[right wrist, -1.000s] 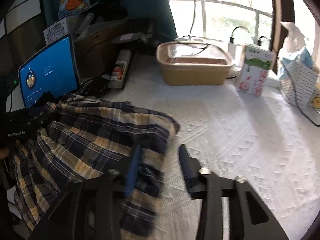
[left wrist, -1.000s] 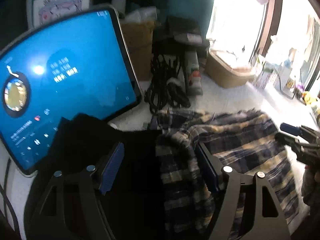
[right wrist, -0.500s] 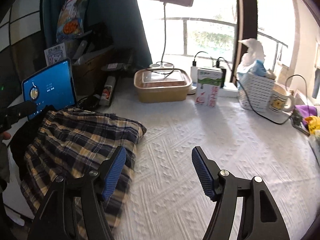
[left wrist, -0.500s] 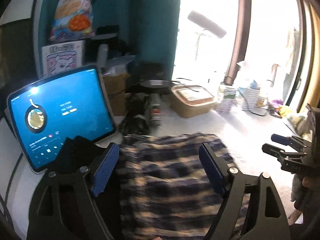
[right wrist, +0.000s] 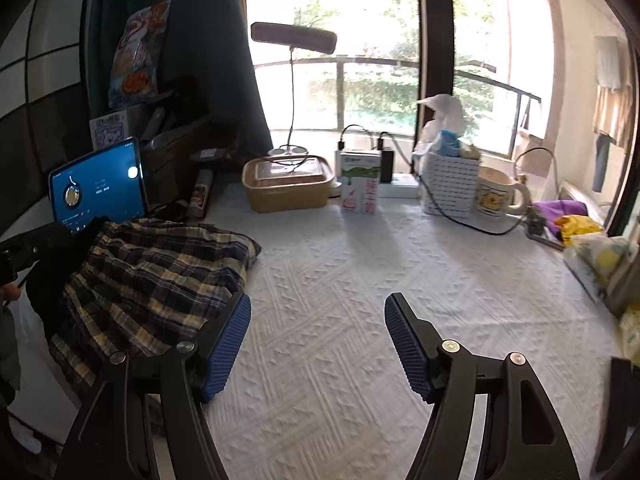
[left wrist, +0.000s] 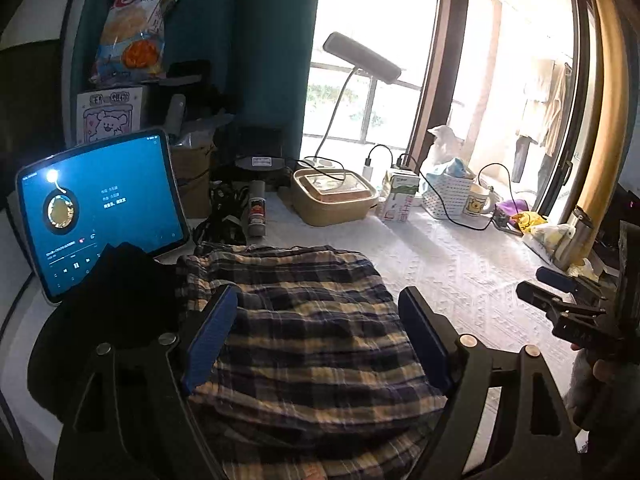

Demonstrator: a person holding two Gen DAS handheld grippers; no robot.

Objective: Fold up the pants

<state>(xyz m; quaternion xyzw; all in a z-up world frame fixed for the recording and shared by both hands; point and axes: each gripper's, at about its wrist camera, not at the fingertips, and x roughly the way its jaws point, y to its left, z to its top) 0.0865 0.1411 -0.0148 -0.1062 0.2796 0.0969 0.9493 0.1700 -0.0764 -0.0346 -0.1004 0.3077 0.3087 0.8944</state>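
On the left part of the white textured cloth [right wrist: 360, 280] covering the table, the plaid pants [right wrist: 152, 272] lie gathered into a compact, roughly rectangular bundle, with a dark garment [left wrist: 120, 292] just beside them toward the lit tablet [left wrist: 100, 208].

Finding one: the pants appear folded at least once. Layers are stacked, the far right corner is rounded over, and no leg trails loose across the cloth. The edges are uneven and the top layer is rumpled, so the fold reads as rough rather than squared.

Finding two: neither tool holds anything. The left gripper [left wrist: 320, 336] hangs above the bundle with its blue pads spread wide, fabric visible beneath the gap but not pinched. The right gripper [right wrist: 318, 344] is over bare cloth, to the right of the pants, its jaws likewise spread with nothing between them. A hand [left wrist: 600, 368] shows at the right edge of the left view, holding the other tool.

Finding three: the rest of the table, with the food container [right wrist: 288, 184], carton [right wrist: 360, 186], basket [right wrist: 450, 184] and mug [right wrist: 498, 196] along the window side, plays no part.

Assessment: the main folding looks done or nearly so. What may remain is a final fold to halve the bundle, or a tidying of the ragged near edge. Whether the near side is aligned cannot be judged; the tool bodies hide it.
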